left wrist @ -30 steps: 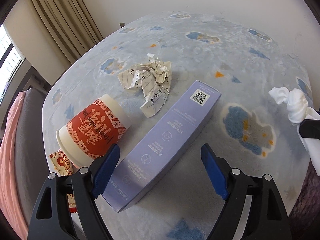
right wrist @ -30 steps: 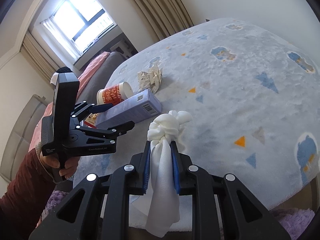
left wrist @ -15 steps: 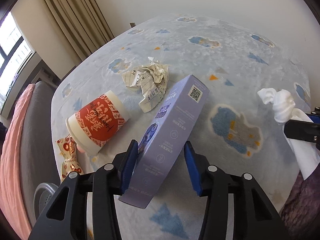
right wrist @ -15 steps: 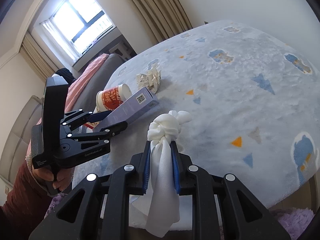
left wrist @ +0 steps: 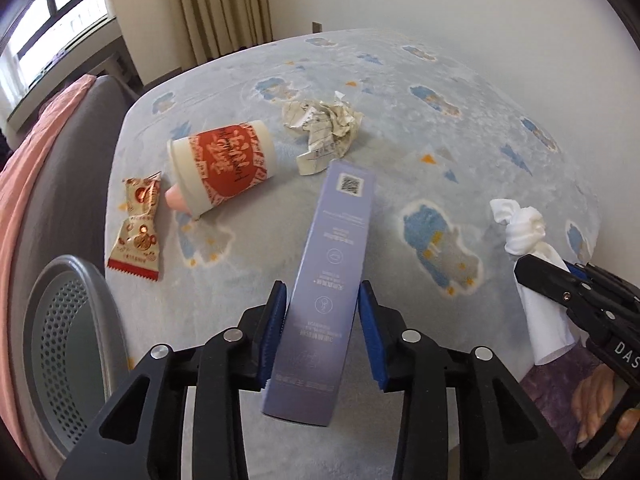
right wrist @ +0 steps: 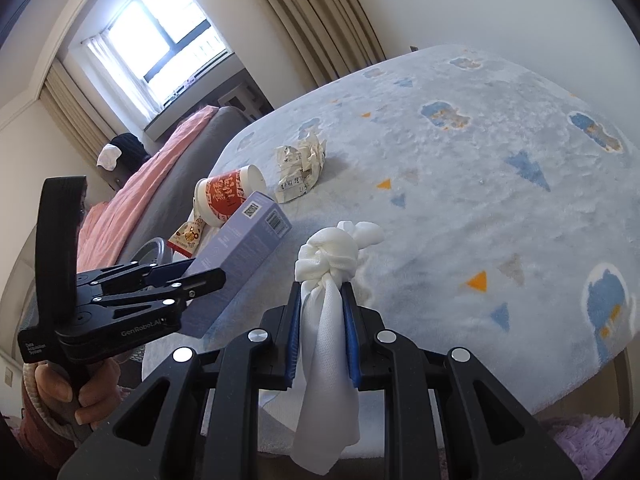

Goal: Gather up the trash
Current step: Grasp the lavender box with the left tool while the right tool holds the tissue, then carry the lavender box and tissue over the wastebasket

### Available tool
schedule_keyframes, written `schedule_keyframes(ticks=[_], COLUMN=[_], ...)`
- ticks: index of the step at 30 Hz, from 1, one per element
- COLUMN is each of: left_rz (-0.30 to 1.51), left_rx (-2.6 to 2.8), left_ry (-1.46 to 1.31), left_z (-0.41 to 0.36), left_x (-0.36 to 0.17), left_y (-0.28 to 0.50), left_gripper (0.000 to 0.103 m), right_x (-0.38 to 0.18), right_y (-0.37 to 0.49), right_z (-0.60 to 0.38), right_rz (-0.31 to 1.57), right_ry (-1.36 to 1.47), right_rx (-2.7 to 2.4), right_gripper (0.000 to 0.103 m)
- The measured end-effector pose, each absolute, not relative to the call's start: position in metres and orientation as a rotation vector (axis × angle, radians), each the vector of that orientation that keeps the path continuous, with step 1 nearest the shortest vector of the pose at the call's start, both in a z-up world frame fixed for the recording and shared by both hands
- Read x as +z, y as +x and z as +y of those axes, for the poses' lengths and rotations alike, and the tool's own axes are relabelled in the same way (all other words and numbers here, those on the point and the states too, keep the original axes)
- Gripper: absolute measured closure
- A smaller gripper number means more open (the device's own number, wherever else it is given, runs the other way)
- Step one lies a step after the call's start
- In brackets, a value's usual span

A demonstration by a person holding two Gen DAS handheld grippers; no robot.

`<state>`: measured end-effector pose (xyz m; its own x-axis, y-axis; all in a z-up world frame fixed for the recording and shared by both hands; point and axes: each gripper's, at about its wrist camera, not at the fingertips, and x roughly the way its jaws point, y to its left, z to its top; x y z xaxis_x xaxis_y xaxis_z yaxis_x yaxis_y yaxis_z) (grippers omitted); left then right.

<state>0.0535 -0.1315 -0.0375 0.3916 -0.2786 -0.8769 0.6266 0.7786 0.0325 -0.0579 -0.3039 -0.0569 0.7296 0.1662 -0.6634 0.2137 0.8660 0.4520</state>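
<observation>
The long lavender cardboard box with a printed code square on its far end (left wrist: 334, 280) sits between the fingers of the left gripper (left wrist: 322, 334), whose blue pads have just been closing and now press on its two long sides near the lower end; its long axis runs straight out ahead of those fingers, the far end tilted up and away, and from the right wrist view it looks lifted clear of the pale blue patterned plush blanket (left wrist: 460, 152) on the bed. The move that follows likely turns on one relation: the grey perforated round bin (left wrist: 60, 344) lies low and to the left of these fingers, just off the blanket's edge, so the box would have to swing that way, end first. Ahead and left of the fingers lie the red-and-white paper cup on its side (left wrist: 226, 166), the orange-and-cream snack wrapper (left wrist: 138, 228) and the crumpled lined paper (left wrist: 324, 132). To the right, the right gripper (right wrist: 322, 334) is clamped narrowly on a knotted white cloth (right wrist: 328, 280), farther from the bin.
</observation>
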Motion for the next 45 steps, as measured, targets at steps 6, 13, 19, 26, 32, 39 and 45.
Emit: schedule_keyframes(ticks=[6,13,19,26,32,39,45], left_rz=[0.995,1.040,1.047,1.072,1.047,0.951,0.878], left_rx=[-0.521,-0.471,-0.461,-0.453,-0.447,-0.384,-0.265], left_ry=[0.292,0.203,0.220,0.201,0.191,0.155,0.146], left_z=[-0.093,-0.060,-0.064,-0.073,-0.069,-0.031,0.024], left_x=[-0.035,-0.049,-0.057,-0.073,-0.069,-0.039,-0.015], left_y=[0.045,0.046,0.049,0.060,0.060,0.059,0.068], left_gripper=[0.072,0.072,0.072,0.072,0.073,0.073,0.073], right_x=[-0.058,-0.062,-0.063,-0.063,-0.061,-0.050,-0.033], right_y=[-0.053,-0.044,-0.038,-0.036,-0.034,-0.022,0.006], right_z=[-0.294,-0.276,-0.261,-0.253,-0.251,-0.227,-0.184], right_rz=[0.784,0.822,0.839,0.852,0.850,0.850,0.829], right_ry=[0.504,0.463,0.439,0.420,0.410,0.366,0.314], right_rx=[-0.024,-0.022,-0.010,-0.011,-0.013,0.025,0.117], right_gripper=[0.082,0.082,0.082,0.082,0.082,0.082,0.082])
